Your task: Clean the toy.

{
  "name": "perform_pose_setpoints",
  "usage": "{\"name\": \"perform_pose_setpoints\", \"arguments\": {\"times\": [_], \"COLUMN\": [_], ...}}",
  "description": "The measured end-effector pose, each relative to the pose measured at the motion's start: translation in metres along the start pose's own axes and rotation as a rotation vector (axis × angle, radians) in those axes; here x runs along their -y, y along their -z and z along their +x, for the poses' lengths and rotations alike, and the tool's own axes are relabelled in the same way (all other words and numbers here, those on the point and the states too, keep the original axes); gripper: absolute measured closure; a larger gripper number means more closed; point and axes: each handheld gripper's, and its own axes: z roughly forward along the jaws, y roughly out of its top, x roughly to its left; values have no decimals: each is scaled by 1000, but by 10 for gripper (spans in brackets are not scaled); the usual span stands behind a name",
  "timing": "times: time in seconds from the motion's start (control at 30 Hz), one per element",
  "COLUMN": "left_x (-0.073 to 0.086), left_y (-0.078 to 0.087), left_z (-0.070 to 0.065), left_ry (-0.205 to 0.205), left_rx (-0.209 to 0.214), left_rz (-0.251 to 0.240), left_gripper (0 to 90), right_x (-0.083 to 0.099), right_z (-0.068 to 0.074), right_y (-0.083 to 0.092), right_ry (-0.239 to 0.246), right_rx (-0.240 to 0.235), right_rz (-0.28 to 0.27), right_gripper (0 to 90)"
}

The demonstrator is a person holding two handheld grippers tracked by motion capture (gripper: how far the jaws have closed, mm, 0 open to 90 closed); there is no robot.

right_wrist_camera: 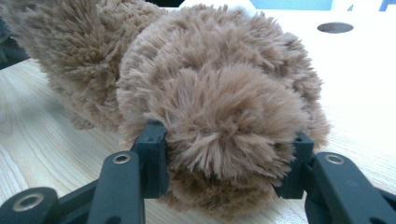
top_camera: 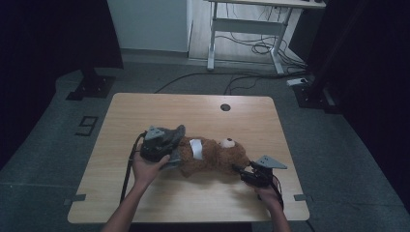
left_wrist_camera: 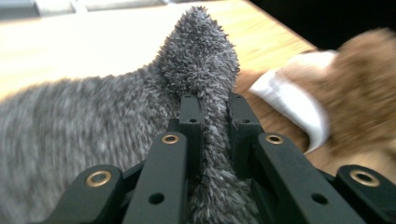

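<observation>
Item: brown teddy bear (top_camera: pixel 212 157) lying on counter (top_camera: pixel 193 111) (white tag visible). My left claw (left_wrist_camera: pixel 210 126) pinches grey fuzzy sock (left_wrist_camera: pixel 93 130); my right claw (right_wrist_camera: pixel 224 163) clamps the bear's plush limb.

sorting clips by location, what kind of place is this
Probably a lab or recording workspace: a wooden table stands on grey floor between dark curtains, with loose cables under a height-adjustable desk behind.

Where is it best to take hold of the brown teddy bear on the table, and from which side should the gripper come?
Probably by a rounded limb or ear at the end of the teddy bear, coming in low along the table from the person's right. The bear lies flat on its side, so these stubby parts stick out. The right gripper already has its jaws on either side of one.
</observation>
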Motion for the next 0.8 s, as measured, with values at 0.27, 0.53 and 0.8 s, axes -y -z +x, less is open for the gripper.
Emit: {"name": "perform_pose_setpoints", "arguments": {"times": [0.27,0.53,0.8], "left_x": [-32,-18,3], "left_y": [-56,-96,-91], "left_z": [-54,-106,-88], "left_ry": [-40,-106,-73], "left_rx": [164,253,227], "left_rz": [70,182,166], "left_gripper": [786,783,790], "right_x": [0,0,-1], "right_z": [0,0,1], "right_y": [0,0,-1], "right_ry": [2,2,6], "right_rx": [4,3,10], "right_rz": [-1,8,19], "right_gripper": [482,482,483]}}
